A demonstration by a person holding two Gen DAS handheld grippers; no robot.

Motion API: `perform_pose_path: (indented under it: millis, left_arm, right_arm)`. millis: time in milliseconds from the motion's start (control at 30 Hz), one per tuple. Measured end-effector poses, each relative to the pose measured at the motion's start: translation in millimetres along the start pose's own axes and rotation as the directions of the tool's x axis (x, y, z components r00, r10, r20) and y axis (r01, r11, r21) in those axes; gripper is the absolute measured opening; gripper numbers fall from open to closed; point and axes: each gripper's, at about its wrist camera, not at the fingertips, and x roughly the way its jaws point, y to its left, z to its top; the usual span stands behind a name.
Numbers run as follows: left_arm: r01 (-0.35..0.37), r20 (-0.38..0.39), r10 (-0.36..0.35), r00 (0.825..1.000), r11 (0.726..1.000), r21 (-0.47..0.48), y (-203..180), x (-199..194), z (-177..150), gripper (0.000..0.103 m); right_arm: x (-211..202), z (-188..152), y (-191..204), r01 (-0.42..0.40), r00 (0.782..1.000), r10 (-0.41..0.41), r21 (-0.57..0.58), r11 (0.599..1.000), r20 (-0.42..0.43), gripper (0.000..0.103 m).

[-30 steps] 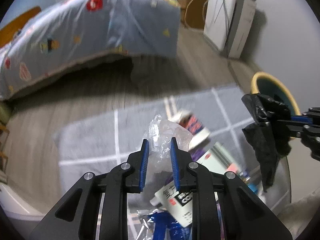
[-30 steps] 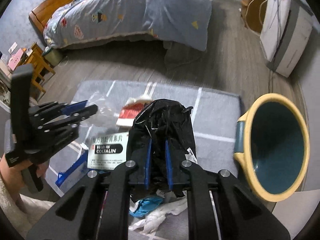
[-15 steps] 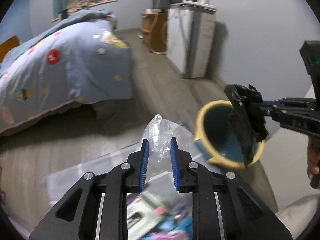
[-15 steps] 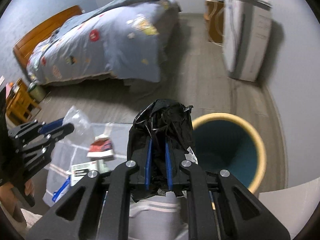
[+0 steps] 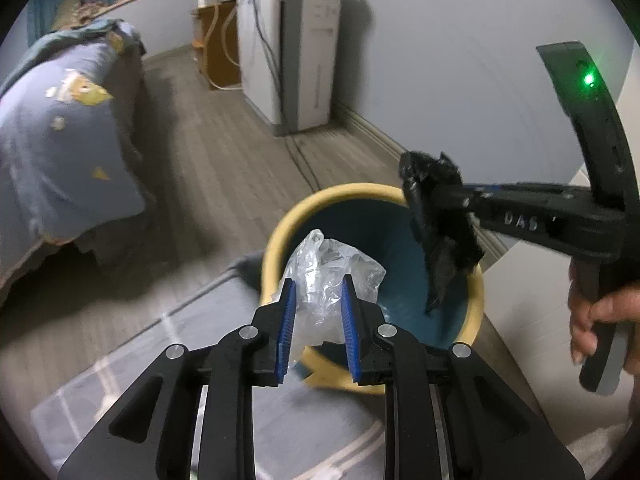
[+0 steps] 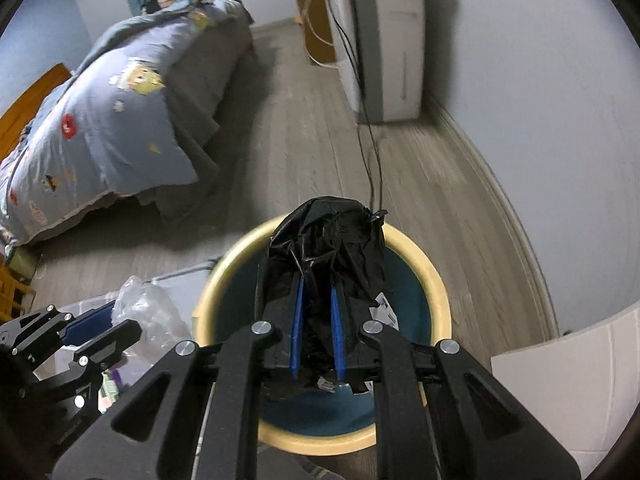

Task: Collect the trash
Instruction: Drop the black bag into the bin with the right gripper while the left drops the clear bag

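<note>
Here, I list two pieces of trash over the bin [image 5: 276, 240], a round tub with yellow rim and teal inside, standing on the floor by the grey rug [image 5: 132, 360]. My left gripper [image 5: 318, 280] pinches a crumpled clear plastic bag [image 5: 328, 264]; my right gripper [image 6: 317, 276] clamps a crinkled black plastic bag [image 6: 332, 236], a white label showing.

"DAS" on the right hand-held gripper [image 5: 430, 200]
</note>
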Motion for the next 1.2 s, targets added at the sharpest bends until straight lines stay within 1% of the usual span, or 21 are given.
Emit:
perform_pose_path:
  millis: [67,167,267,333,367,400,433,467,533,567,633,700,733,767,800,833,867,933,1033,1200]
  left_arm:
    - [0.011,-0.005,-0.011,1.0,1.0,0.005,-4.2,11.7,1.5,0.024]
    - [0.021,-0.013,-0.021,1.0,1.0,0.015,-8.8,25.2,1.9,0.03]
    - [0.017,-0.009,-0.017,1.0,1.0,0.026,-13.8,27.8,1.4,0.033]
    - [0.025,-0.006,-0.025,1.0,1.0,0.015,-10.7,27.3,-2.1,0.036]
    - [0.025,-0.005,-0.025,1.0,1.0,0.01,-9.0,26.9,-2.7,0.039]
    - [0.025,-0.005,-0.025,1.0,1.0,0.006,-8.0,26.7,-3.0,0.045]
    - [0.025,-0.005,-0.025,1.0,1.0,0.003,-6.6,26.1,-3.3,0.047]
    - [0.02,-0.003,-0.02,1.0,1.0,0.001,-6.0,24.6,-3.9,0.05]
    - [0.013,0.004,-0.013,1.0,1.0,-0.007,-4.7,19.9,-4.9,0.051]
    - [0.013,0.006,-0.012,1.0,1.0,-0.013,-3.9,17.9,-5.4,0.053]
    - [0.008,0.018,-0.007,1.0,1.0,-0.025,-0.9,9.1,-8.9,0.06]
    - [-0.006,0.038,0.007,0.999,0.999,-0.033,2.1,-3.8,-11.7,0.074]
    - [-0.014,0.045,0.015,0.999,0.999,-0.036,4.4,-9.0,-12.7,0.077]
    - [-0.024,0.056,0.027,0.998,0.999,-0.041,6.7,-17.4,-15.2,0.083]
    - [-0.034,0.063,0.037,0.997,0.998,-0.05,8.8,-23.6,-17.4,0.09]
    - [-0.044,0.069,0.048,0.996,0.997,-0.059,11.1,-27.6,-18.6,0.093]
    - [-0.062,0.079,0.067,0.995,0.995,-0.073,14.1,-36.2,-21.1,0.094]
    - [-0.076,0.085,0.084,0.993,0.993,-0.093,18.9,-47.1,-23.9,0.094]
    - [-0.095,0.098,0.107,0.989,0.988,-0.124,28.8,-66.2,-28.1,0.094]
    - [-0.124,0.131,0.151,0.98,0.973,-0.194,49.8,-107.0,-42.2,0.096]
  right_arm:
    - [9.1,-1.8,-10.4,-0.006,1.0,0.007,0.015,1.0,-0.014,0.012]
    - [19.6,-4.4,-21.0,-0.003,1.0,0.004,0.039,0.999,-0.03,0.013]
    - [25.3,-5.0,-19.5,0.001,0.999,0.001,0.039,0.999,-0.044,0.013]
    - [27.2,-5.4,-16.7,0.008,0.999,-0.007,0.027,1.0,-0.049,0.015]
    - [28.5,-5.8,-15.1,0.013,0.999,-0.012,0.021,1.0,-0.052,0.022]
    - [27.9,-6.6,-15.8,0.015,0.999,-0.014,0.021,1.0,-0.051,0.033]
    - [27.5,-7.1,-15.3,0.017,0.999,-0.016,0.021,1.0,-0.048,0.037]
    - [26.0,-7.6,-15.2,0.02,0.999,-0.019,0.019,1.0,-0.044,0.04]
    - [23.6,-7.6,-14.7,0.026,0.999,-0.025,0.015,1.0,-0.038,0.041]
    - [22.7,-7.6,-14.9,0.027,0.999,-0.027,0.016,0.999,-0.036,0.043]
    - [19.2,-8.4,-15.2,0.037,0.999,-0.036,0.015,0.999,-0.028,0.052]
    - [14.6,-8.9,-15.9,0.049,0.999,-0.049,0.014,0.999,-0.015,0.064]
    - [11.9,-9.3,-16.6,0.053,0.999,-0.053,0.018,0.998,-0.01,0.067]
    - [9.8,-9.5,-17.6,0.054,0.999,-0.054,0.021,0.998,-0.007,0.074]
    - [5.7,-10.3,-18.1,0.057,0.998,-0.057,0.03,0.998,0.0,0.085]
    - [3.1,-10.1,-18.0,0.058,0.998,-0.058,0.033,0.998,0.005,0.09]
    - [-2.4,-10.8,-17.8,0.058,0.998,-0.059,0.04,0.997,0.017,0.098]
    - [-9.7,-11.6,-16.0,0.065,0.998,-0.066,0.041,0.997,0.024,0.097]
    - [-21.8,-13.4,-9.9,0.098,0.995,-0.099,0.029,0.995,0.027,0.097]
    - [-43.1,-15.7,4.0,0.106,0.993,-0.107,0.022,0.994,0.046,0.097]
